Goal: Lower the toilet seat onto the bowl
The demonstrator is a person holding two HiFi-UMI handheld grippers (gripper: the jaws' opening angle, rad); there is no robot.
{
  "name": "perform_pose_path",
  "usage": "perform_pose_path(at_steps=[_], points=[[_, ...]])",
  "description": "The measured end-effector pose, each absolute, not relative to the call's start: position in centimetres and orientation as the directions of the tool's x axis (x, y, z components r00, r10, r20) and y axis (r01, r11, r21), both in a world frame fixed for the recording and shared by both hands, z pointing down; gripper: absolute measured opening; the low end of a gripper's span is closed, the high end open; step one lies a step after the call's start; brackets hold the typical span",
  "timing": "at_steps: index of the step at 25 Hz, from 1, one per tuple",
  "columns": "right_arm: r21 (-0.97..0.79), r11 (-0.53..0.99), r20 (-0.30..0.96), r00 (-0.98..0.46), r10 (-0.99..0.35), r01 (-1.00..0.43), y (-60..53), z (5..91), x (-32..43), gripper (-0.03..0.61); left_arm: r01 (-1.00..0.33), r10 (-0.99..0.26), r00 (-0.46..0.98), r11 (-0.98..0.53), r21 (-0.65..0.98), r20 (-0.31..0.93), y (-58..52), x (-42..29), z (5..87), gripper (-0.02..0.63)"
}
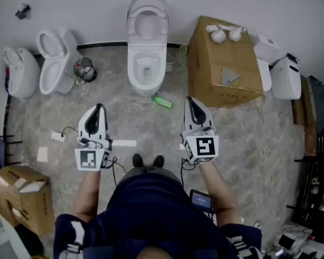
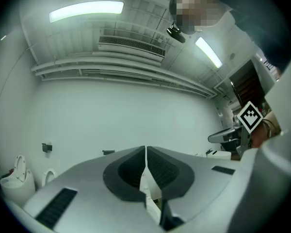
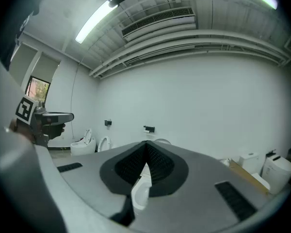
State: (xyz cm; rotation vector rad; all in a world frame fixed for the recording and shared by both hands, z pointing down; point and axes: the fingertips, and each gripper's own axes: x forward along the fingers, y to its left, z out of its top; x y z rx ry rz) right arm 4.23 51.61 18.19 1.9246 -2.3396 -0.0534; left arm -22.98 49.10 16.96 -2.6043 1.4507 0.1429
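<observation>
Well ahead: toilet seat [image 1: 147, 4] upright, apart from L hand-held gripper [image 1: 99, 108] & R hand-held gripper [image 1: 190, 101]; both pressed together, empty.

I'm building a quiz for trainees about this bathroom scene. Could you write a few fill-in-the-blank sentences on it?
1. The middle toilet has its seat ____.
2. The bottle lying by that toilet's base is ____ in colour.
3. The left gripper and the right gripper both have their jaws ____, with nothing held.
4. In the head view, the cardboard box stands to the ____ of the middle toilet.

Missing words: raised; green; shut; right.
</observation>
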Motion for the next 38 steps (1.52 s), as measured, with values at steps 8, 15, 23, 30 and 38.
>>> perform_pose_path(at_steps=[8, 15, 23, 30, 38], points=[[0.105, 0.196, 0.07, -0.189, -0.979, -0.975, 51.5, 18.5, 4.4, 0.017, -0.85, -0.833, 0.526, -0.521, -0.078, -0.168, 49.0, -22.6, 16.7, 0.032], [0.107, 0.192, 0.07, -0.185, -0.98, -0.976, 51.5, 18.7, 4.7, 0.017, -0.851, -0.838, 0.525, -0.519, -0.081, -0.151, 48.9, -22.5, 17.1, 0.034], [0.14, 0.209, 0.048, -0.204, -0.978, -0.968, 51.5, 18.7, 4.4, 0.018, -0.85, -0.836, 0.527, -0.521, -0.08, -0.149, 48.8, -22.2, 17.3, 0.034], [0.151, 0.218, 0.045, -0.213, -0.976, -0.964, 51.5, 18.9, 4.8, 0.02, -0.843, -0.831, 0.538, -0.534, -0.068, -0.141, 48.5, -21.4, 17.4, 0.032], [0.154, 0.218, 0.04, -0.215, -0.976, -0.964, 51.6, 19.1, 5.4, 0.02, -0.821, -0.81, 0.571, -0.565, -0.084, -0.135, 48.3, -20.1, 17.4, 0.035]])
